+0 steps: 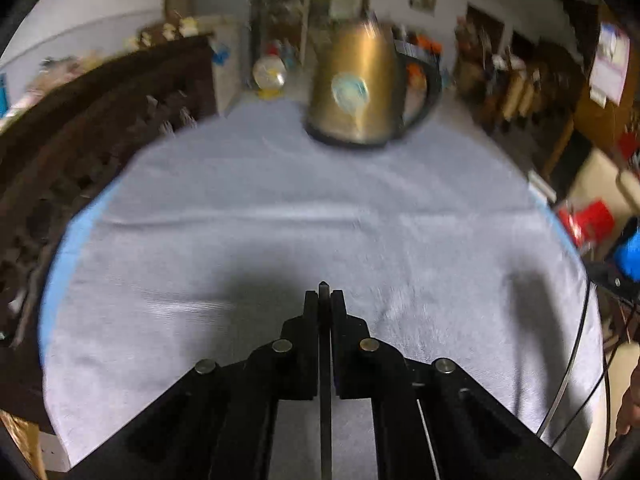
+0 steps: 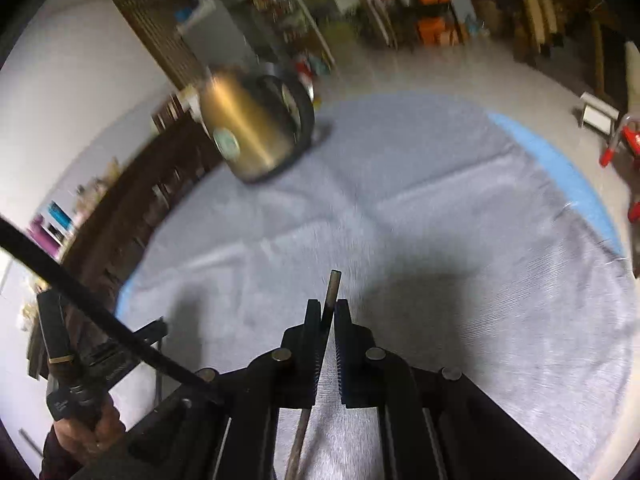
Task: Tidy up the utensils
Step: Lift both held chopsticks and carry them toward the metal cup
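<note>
Left claw [image 1: 324,300]: clenched on a thin dark utensil handle [image 1: 325,400], whose pointed tip pokes out just past the fingertips; the rest runs back between the jaws toward the camera.
Right claw [image 2: 328,310]: clenched on a slim metal utensil [image 2: 333,288]; its squared end sticks out ahead of the fingertips, tilted slightly right, and its shaft passes back under the claw.
Left hand [image 2: 86,436]: at the lower left of the right claw's view, gripping the other tool's handle.
Counter [image 1: 280,208]: beneath and ahead of both claws, covered by a grey cloth with a blue edge; shadows fall just ahead of each claw.
Kettle [image 1: 360,84]: gold-toned with a black handle, upright, well beyond the left claw at the counter's far side; ahead and left of the right claw.
Blur: both views are smeared.
</note>
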Tool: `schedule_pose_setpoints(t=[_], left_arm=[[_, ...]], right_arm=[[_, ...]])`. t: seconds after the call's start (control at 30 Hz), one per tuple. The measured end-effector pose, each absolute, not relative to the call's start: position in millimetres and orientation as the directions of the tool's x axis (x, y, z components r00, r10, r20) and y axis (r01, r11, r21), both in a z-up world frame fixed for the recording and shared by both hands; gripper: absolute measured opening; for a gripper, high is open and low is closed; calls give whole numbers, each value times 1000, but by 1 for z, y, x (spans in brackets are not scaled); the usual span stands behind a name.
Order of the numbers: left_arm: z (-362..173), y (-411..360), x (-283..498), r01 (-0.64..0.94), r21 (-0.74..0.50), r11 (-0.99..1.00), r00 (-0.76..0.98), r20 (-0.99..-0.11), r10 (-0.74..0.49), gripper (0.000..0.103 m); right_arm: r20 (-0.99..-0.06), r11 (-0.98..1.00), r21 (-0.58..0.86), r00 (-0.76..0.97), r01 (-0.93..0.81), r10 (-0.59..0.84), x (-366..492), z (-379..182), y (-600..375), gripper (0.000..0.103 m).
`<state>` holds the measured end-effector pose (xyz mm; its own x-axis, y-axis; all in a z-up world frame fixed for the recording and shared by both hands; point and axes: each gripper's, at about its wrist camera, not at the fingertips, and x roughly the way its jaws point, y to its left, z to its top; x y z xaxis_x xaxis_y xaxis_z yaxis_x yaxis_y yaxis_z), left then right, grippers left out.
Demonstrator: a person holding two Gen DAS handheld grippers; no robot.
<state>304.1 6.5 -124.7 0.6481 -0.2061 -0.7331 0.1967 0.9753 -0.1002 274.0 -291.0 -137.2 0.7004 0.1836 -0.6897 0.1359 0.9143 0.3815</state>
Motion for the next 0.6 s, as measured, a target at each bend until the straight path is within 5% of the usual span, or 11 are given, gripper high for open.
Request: schedule_pose_setpoints(t=[0.33,0.6], left_arm=[[-73,62,235,60,-141,988,815,-565,-130,5],[-51,85,181,17,-149,989,864,-495,-89,5]], right_arm=[[-495,939,323,867,119,61,161,-73,-274,7],[-424,956,262,906,129,-6,104,-51,-250,7]])
